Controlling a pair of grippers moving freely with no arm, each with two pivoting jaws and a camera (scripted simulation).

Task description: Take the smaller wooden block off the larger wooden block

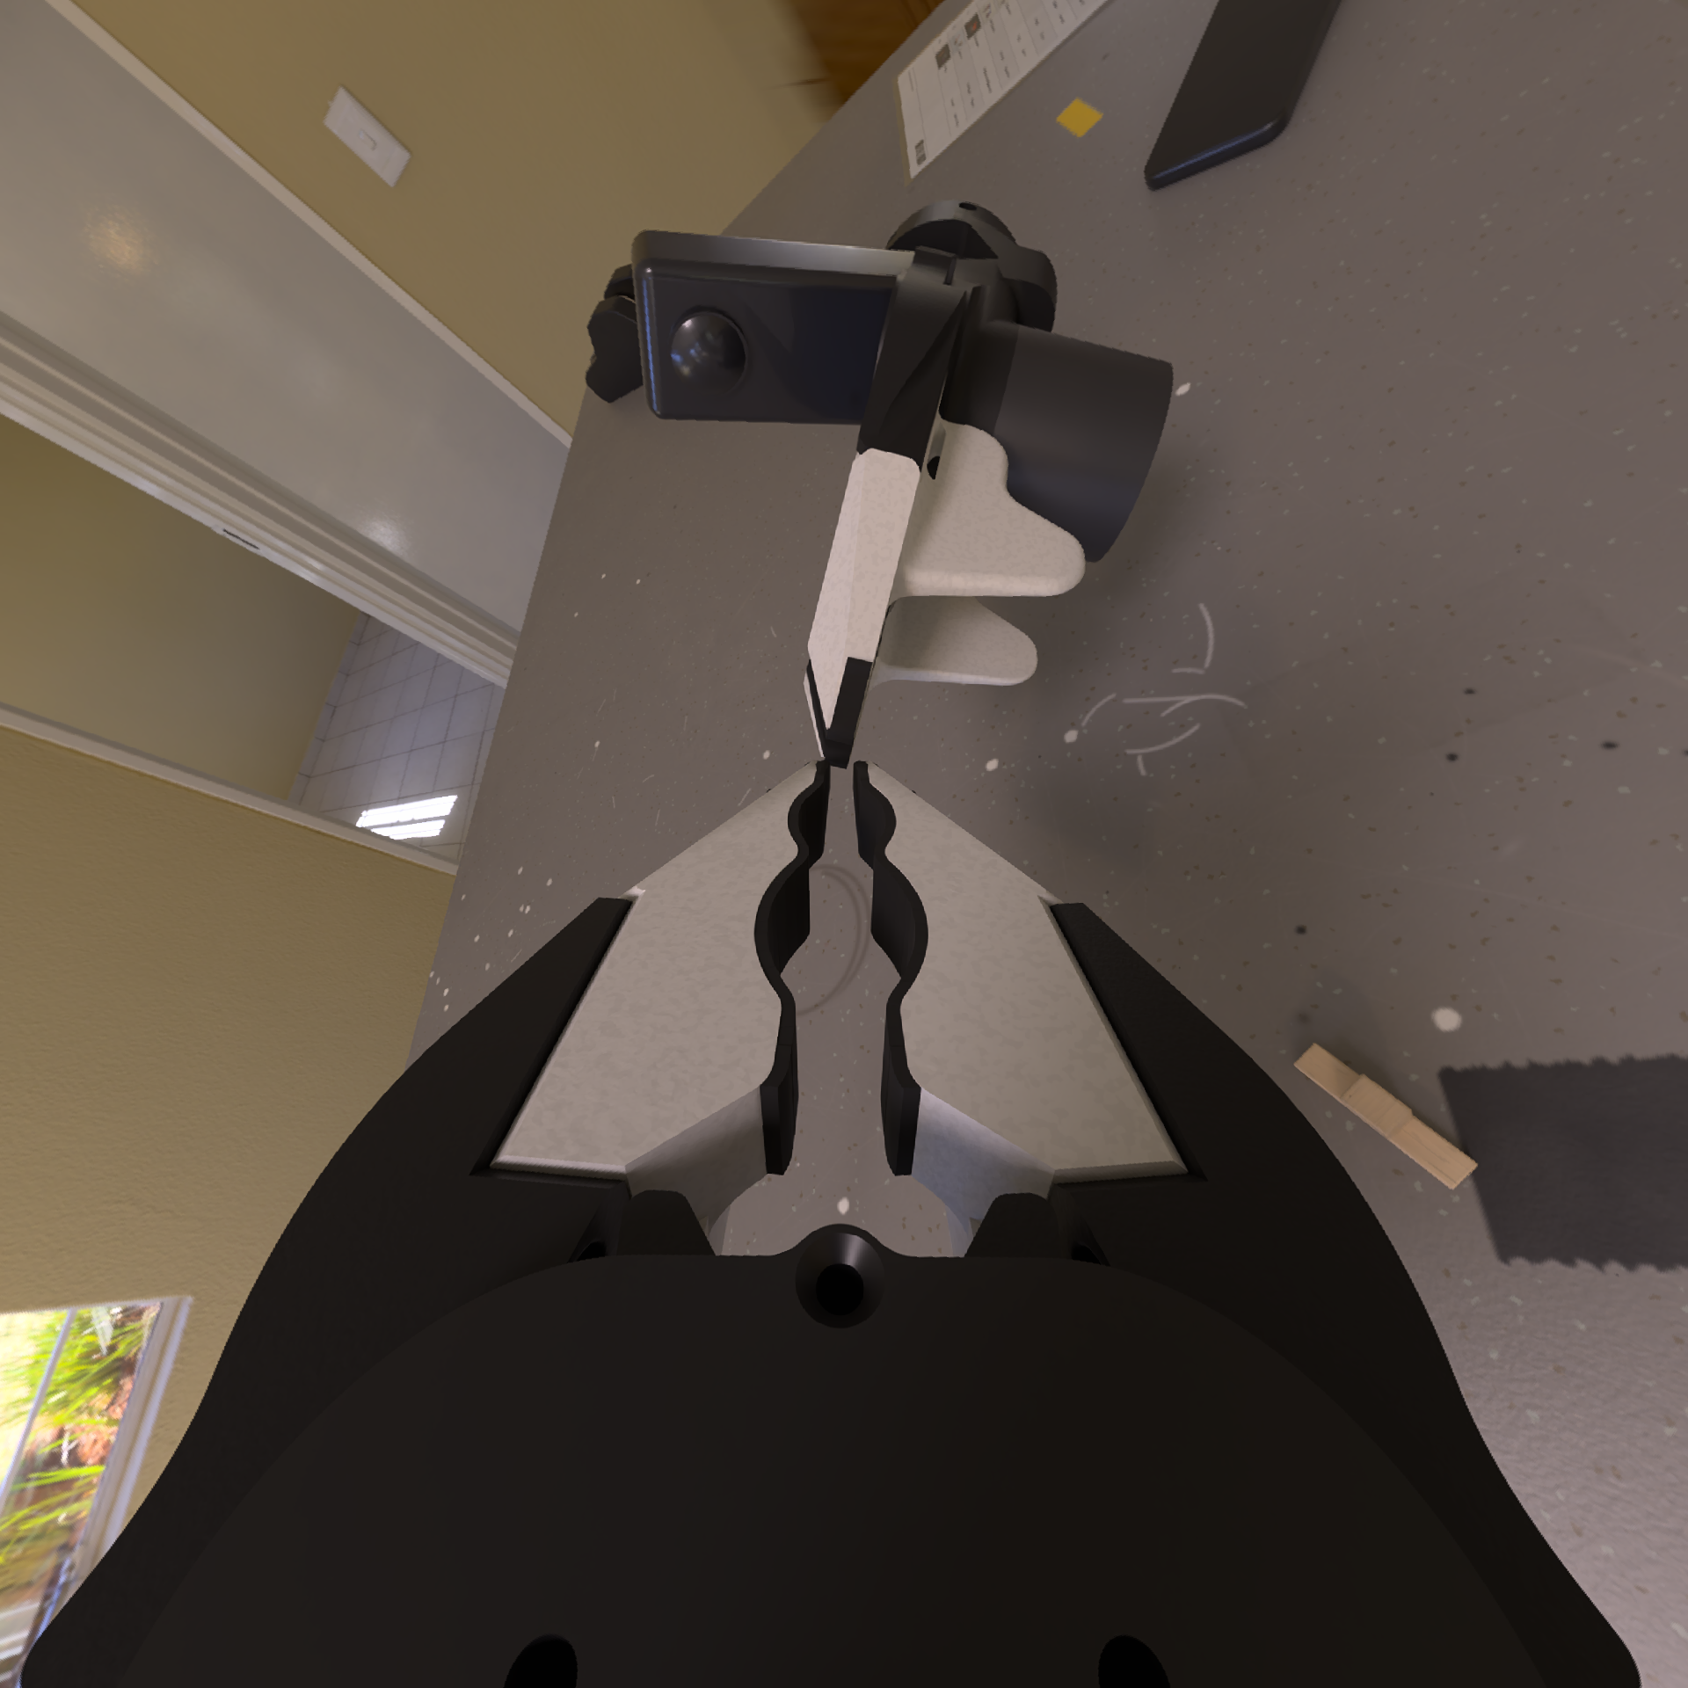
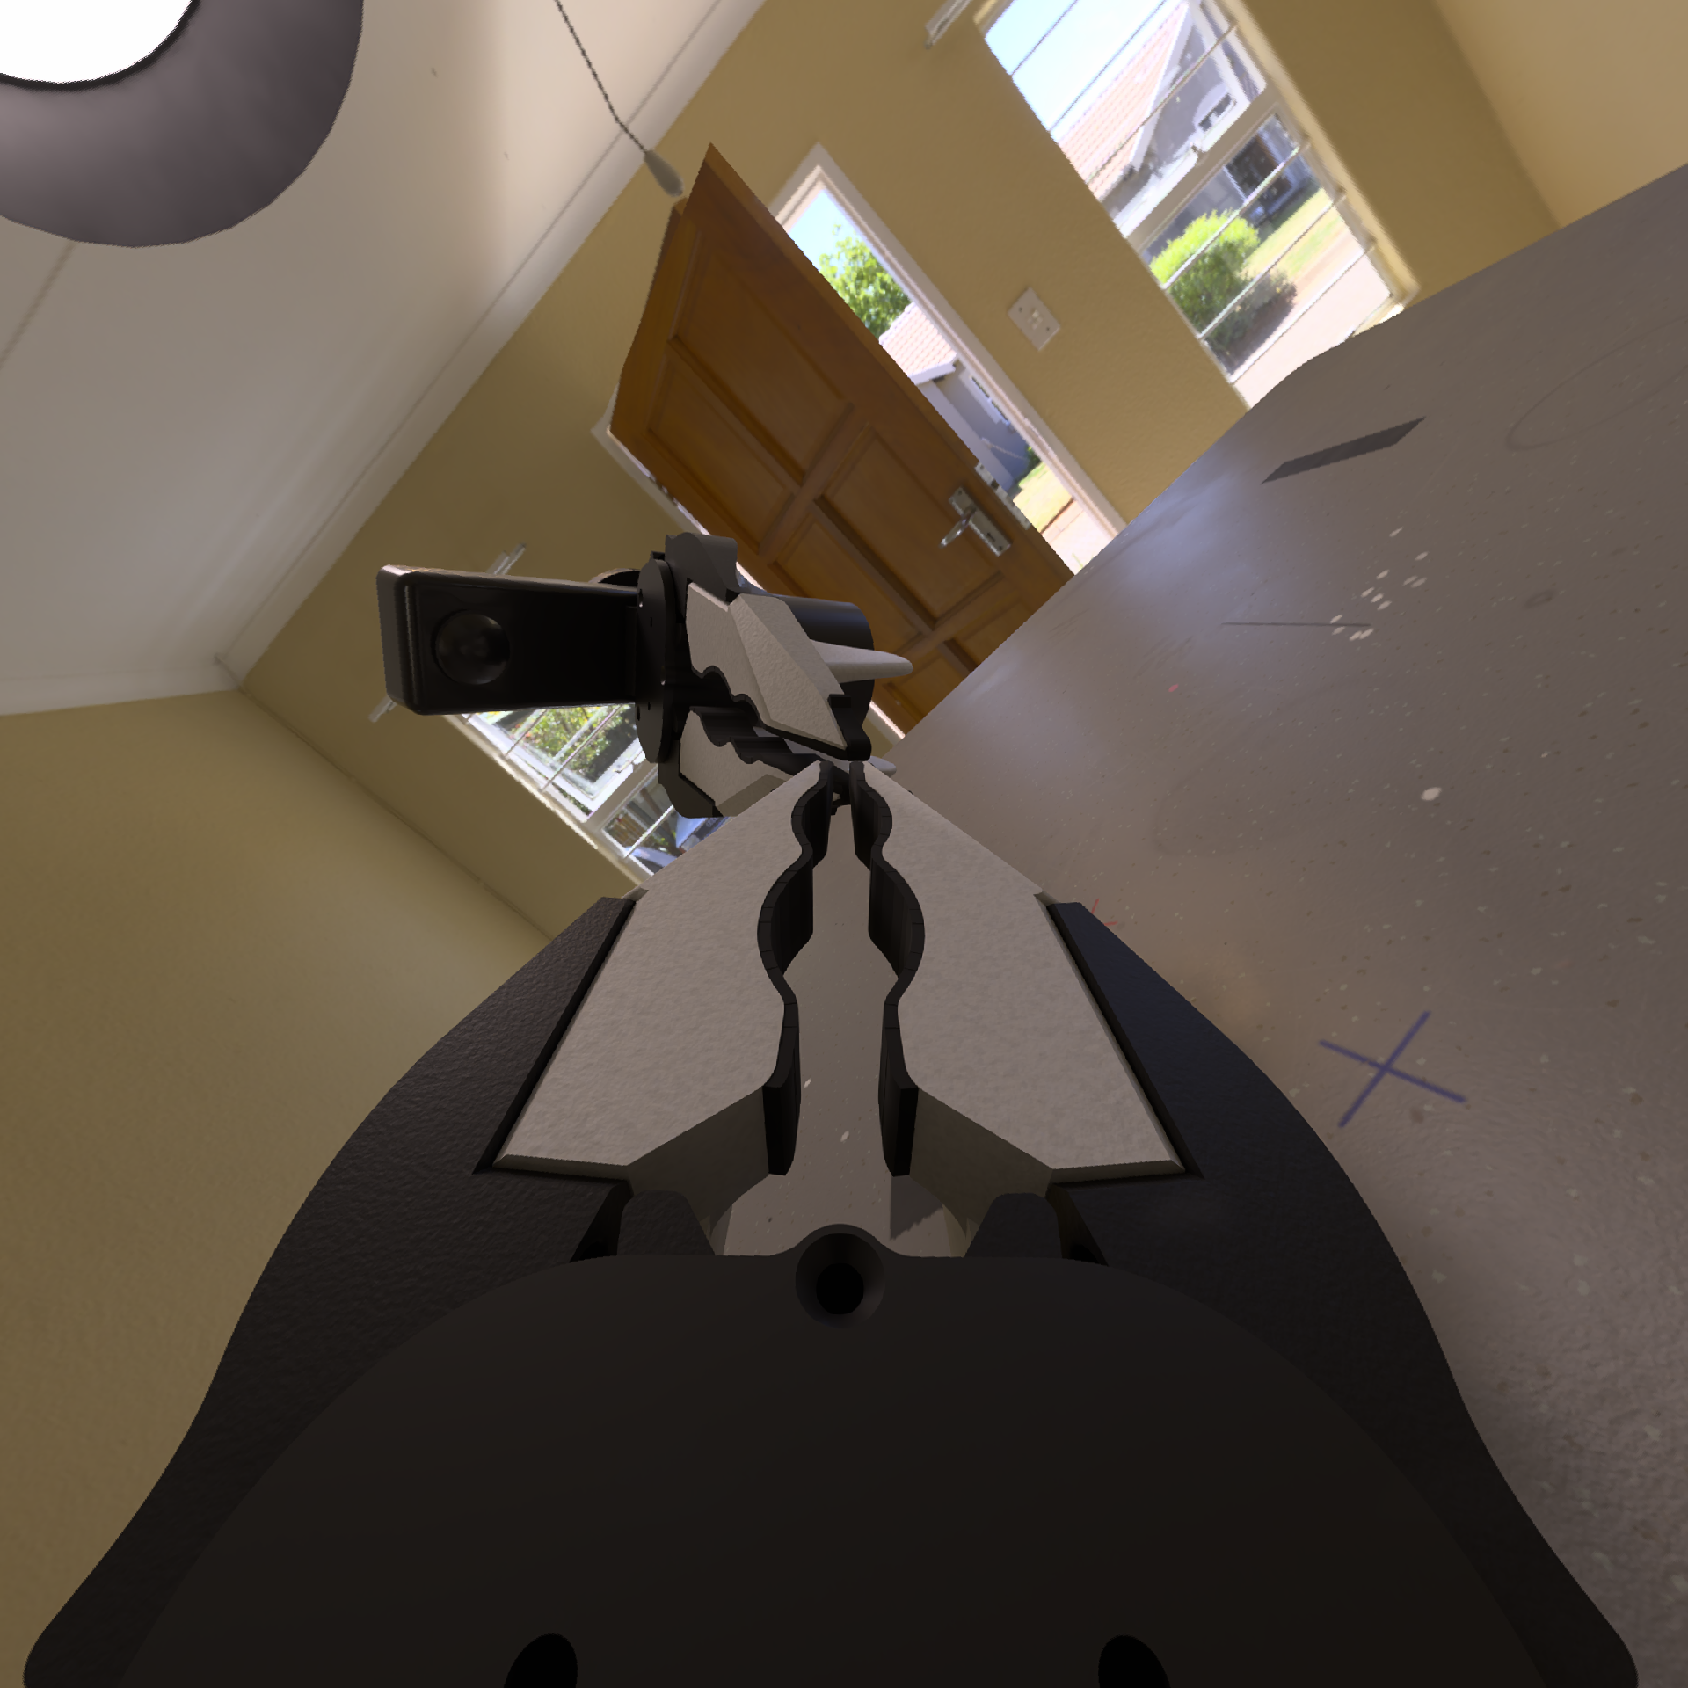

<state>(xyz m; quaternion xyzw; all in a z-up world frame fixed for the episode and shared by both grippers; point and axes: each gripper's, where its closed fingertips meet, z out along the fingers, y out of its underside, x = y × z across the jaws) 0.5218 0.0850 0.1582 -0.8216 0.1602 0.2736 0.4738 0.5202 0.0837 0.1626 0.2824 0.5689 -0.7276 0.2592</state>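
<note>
A pale long wooden block (image 1: 1425, 1153) lies flat on the grey table (image 1: 1279, 639), at the right of the left wrist view. A smaller wooden block (image 1: 1367, 1099) sits on it near its middle. My left gripper (image 1: 842, 775) is shut and empty above the table, well left of the blocks. My right gripper (image 2: 840, 776) is shut and empty too. The two grippers face each other, tips almost touching: the right one shows in the left wrist view (image 1: 836, 744), the left one in the right wrist view (image 2: 845, 744). The blocks are out of the right wrist view.
A dark mat (image 1: 1571, 1160) lies just right of the blocks. A dark flat slab (image 1: 1233, 91), a yellow square (image 1: 1080, 117) and a printed sheet (image 1: 977, 73) lie at the far end. The table edge (image 1: 511, 731) runs left of the grippers. A blue cross (image 2: 1388, 1069) marks the table.
</note>
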